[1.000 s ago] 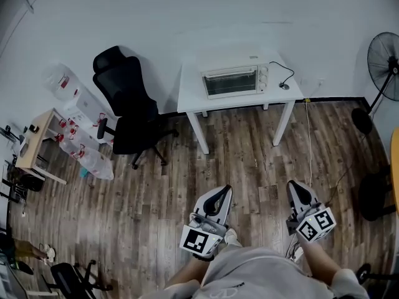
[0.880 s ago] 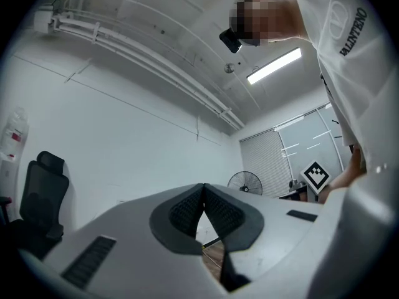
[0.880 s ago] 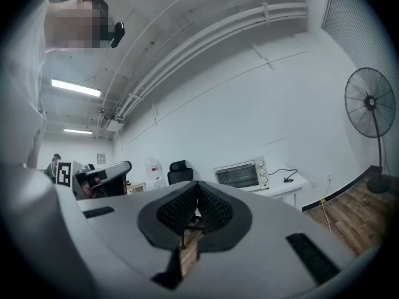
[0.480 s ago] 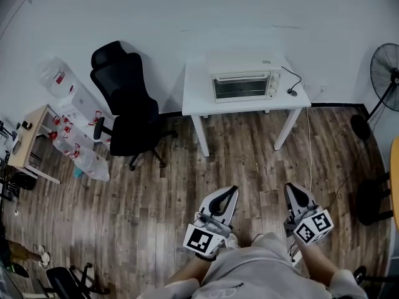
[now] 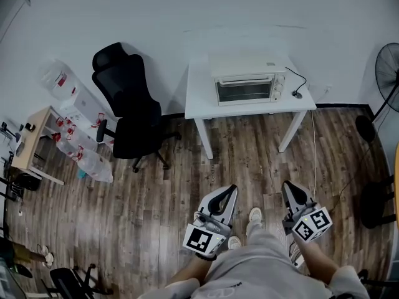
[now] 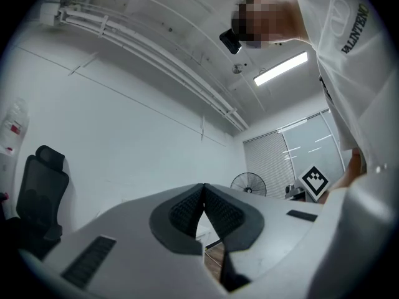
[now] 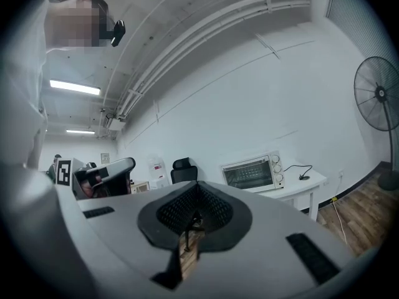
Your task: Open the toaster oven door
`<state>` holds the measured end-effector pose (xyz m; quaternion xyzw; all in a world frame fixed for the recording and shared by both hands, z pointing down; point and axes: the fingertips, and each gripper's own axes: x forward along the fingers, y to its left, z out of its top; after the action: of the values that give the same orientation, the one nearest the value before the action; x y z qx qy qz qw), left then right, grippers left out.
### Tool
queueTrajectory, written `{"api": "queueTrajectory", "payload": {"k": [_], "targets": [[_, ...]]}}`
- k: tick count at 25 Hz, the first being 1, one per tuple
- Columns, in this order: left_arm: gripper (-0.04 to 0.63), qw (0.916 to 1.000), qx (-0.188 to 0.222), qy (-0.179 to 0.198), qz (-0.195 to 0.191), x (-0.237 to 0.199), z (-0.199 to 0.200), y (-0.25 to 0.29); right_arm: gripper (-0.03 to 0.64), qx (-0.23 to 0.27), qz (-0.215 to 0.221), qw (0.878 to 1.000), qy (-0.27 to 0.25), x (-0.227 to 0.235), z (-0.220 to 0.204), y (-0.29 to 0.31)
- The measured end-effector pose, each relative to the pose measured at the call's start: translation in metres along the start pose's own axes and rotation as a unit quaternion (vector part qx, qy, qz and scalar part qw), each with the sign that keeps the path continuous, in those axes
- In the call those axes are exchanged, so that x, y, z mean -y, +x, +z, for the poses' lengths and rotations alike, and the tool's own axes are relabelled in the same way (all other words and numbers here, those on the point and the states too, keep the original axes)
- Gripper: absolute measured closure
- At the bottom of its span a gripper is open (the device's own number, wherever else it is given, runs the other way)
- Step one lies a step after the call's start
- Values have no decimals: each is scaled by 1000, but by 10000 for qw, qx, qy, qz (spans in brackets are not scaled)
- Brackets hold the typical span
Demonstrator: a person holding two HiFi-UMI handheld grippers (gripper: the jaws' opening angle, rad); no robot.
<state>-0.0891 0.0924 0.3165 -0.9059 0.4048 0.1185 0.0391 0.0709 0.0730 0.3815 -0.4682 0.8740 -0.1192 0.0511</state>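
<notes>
1. The toaster oven (image 5: 248,85) sits on a white surface (image 5: 201,102) against the far wall. Its glass door is upright and closed, and it is well apart from both tools.
2. Wooden floor (image 5: 240,157) lies between the person and the surface.
3. A black office chair (image 5: 128,108) stands just left of the surface. A black cable (image 5: 297,93) lies on it to the right of the oven.
4. Further left are a small wooden side table (image 5: 31,143) and clear plastic bags (image 5: 93,162); their contents are too small to tell.
5. The left hand-held gripper (image 5: 229,192) is narrowed to a point, its pads meeting with nothing between them. The right hand-held gripper (image 5: 288,187) is likewise closed and empty. Both are held low over the floor, pointing towards the surface.
6. A standing fan (image 5: 389,67) is cut off by the right edge of the head view.
7. The oven's door handle is too small to make out. The left gripper view points up at the wall and ceiling. The person's torso covers the floor at the bottom of the head view.
</notes>
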Motion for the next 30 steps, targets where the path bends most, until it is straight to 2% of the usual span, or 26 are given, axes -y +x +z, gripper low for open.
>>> {"api": "queueTrajectory", "payload": {"k": [6,11,17,22,30], "targets": [[588,9993,13,317,222,-30,0,33,600,-34,125,9999,103,26,6,30],[588,9986,-11,435,285,-47,-7,77,600,-87,326,9993,140,57,12,57],[588,9985,-103,489,228,-53,-22,140,600,-27,575,9980,243,103,29,96],[588,9974,-92,617,348,-57,-20,186,600,-68,864,9956,343,134,40,124],[588,9961,-326,557,609,-85,-34,213,600,-238,1059,9926,550,161,32,166]]}}
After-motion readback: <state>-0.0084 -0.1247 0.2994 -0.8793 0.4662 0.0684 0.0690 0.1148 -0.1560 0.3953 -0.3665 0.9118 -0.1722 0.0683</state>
